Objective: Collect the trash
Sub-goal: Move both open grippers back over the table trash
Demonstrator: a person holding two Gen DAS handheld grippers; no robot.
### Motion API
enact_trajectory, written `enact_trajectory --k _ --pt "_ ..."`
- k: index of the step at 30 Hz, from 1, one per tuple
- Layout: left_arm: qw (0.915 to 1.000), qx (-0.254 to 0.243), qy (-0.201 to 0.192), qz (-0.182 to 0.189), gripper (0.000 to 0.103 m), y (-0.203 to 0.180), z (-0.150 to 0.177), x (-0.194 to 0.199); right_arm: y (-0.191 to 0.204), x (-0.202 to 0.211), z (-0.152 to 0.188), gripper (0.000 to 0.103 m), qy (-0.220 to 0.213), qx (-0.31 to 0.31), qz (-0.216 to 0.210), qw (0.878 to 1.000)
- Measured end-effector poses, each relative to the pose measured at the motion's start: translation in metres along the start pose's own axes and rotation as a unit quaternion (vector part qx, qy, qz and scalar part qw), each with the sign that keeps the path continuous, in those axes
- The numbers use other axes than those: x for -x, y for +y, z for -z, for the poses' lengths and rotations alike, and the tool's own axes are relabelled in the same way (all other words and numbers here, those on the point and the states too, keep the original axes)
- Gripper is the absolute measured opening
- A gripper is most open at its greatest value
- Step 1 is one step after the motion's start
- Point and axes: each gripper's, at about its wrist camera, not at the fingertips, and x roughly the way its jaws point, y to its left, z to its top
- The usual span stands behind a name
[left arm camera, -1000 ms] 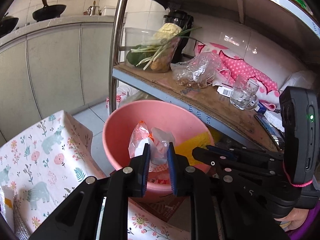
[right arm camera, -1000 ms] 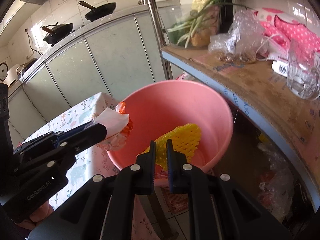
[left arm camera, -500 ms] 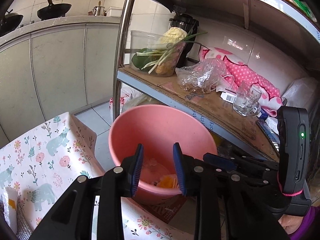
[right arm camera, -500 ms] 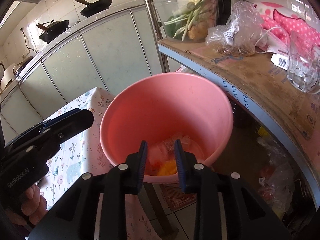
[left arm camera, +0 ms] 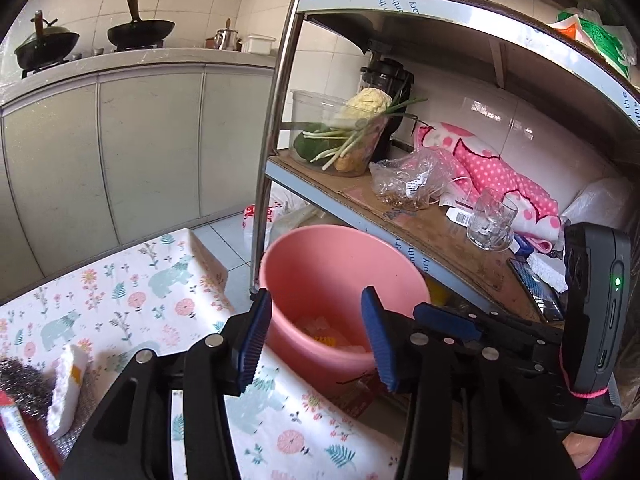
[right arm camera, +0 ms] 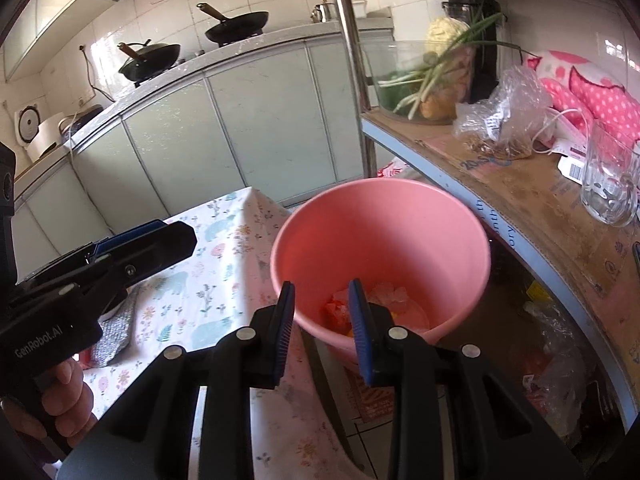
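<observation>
A pink bucket stands on the floor between the table and a metal shelf; it also shows in the right wrist view. Crumpled plastic and yellow trash lies at its bottom, also seen in the left wrist view. My left gripper is open and empty, held above the bucket's near rim. My right gripper is open and empty, also above the near rim. The left gripper appears in the right wrist view over the table.
A table with a floral cloth sits left of the bucket. A white sponge and steel wool lie on it. The metal shelf holds a glass, a plastic bag and a vegetable bowl.
Both grippers opened and dropped their trash into the bucket, then pulled back and up from it. The plastic wrapper and yellow net now lie at the bucket's bottom.
</observation>
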Motion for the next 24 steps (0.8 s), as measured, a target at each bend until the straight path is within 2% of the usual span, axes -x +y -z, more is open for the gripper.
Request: enact_trajectory --k 5,13,24 --pt "0.9997 -0.002 -0.001 -0.025 0.046 0.007 0.009 0.028 0.024 0.006 0.007 0.036 0.004 0.019 -0.023 1.000" --pt "0.9972 0.009 0.004 -0.074 0.046 0.036 0.033 0.079 0.066 0.007 0.021 0.036 0.026 0.054 -0.060 0.996" --pt "0.9836 0.072 0.008 -0.165 0.046 0.100 0.082 0.144 0.115 -0.001 0.038 0.036 0.060 0.092 -0.099 0.989"
